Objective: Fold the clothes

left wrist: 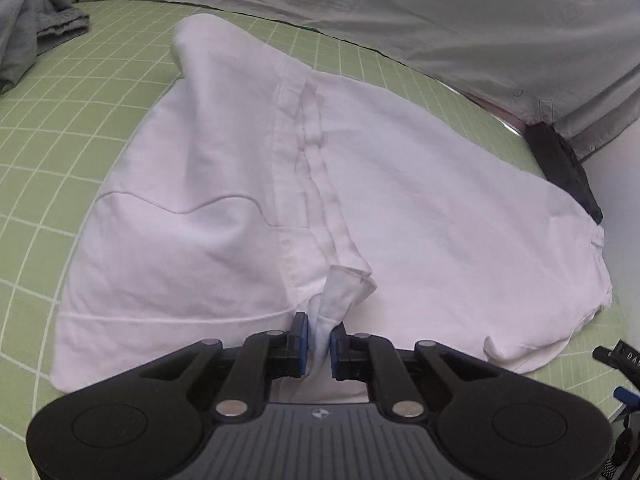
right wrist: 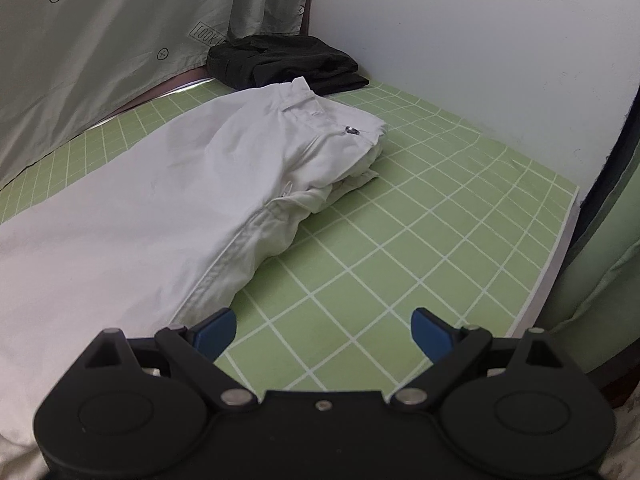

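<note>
At the far left a gray cloth point(left wrist: 36, 36) lies bunched on the green mat point(left wrist: 80, 120). Next comes the white pants point(left wrist: 224, 184), spread flat across the mat. My left gripper point(left wrist: 319, 338) pinches a bit of the pants' hem between its blue pads point(left wrist: 303, 334), squeezed nearly together. Past the pants, a folded black cloth point(left wrist: 564, 168) sits by the white wall point(right wrist: 480, 40). A gray sheet point(left wrist: 400, 12) with little carrots hangs behind. My right gripper point(right wrist: 324, 330) hangs over bare mat just beside the pants, fingers spread wide, holding nothing.
</note>
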`<action>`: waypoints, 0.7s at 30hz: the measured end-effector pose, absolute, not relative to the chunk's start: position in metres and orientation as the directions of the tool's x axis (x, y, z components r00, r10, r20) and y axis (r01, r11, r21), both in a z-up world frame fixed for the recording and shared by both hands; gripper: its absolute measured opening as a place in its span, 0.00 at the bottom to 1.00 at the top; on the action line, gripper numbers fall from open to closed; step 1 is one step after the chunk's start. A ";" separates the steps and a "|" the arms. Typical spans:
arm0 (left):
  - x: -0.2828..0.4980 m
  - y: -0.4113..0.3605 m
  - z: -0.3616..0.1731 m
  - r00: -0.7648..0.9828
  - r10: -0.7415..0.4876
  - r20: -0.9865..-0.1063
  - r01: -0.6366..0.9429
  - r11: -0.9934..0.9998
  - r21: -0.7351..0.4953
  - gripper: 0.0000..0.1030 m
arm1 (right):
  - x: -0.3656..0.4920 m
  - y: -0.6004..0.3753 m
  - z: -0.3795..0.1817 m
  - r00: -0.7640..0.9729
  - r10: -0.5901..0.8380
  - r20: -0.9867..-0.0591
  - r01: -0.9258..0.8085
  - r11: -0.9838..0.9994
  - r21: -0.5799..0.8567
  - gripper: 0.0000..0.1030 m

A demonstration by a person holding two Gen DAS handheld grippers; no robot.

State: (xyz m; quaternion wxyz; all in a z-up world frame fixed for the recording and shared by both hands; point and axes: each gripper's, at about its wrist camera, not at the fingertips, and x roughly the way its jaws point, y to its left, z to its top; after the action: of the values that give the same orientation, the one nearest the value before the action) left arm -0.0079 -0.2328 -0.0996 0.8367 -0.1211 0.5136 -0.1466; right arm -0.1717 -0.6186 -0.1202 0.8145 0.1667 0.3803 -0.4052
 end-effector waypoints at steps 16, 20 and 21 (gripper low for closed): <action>0.006 -0.185 -0.052 0.621 -0.212 -0.754 -0.030 0.956 -0.293 0.67 | -0.090 -0.588 -0.110 0.510 -0.455 -0.730 0.639 0.769 -0.032 0.92; 0.025 -0.153 -0.058 0.581 -0.088 -0.809 -0.114 0.975 -0.188 0.67 | -0.053 -0.547 -0.106 0.570 -0.380 -0.728 0.548 0.837 -0.008 0.92; 0.029 -0.146 -0.060 0.573 -0.080 -0.816 -0.120 0.976 -0.180 0.67 | -0.044 -0.534 -0.105 0.585 -0.356 -0.729 0.525 0.851 0.006 0.92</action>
State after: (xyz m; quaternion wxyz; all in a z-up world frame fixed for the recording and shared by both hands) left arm 0.0292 -0.1455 -0.0601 0.8803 -0.1082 0.4618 0.0116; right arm -0.0441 -0.5343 -0.1049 0.8831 0.1113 0.3814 -0.2494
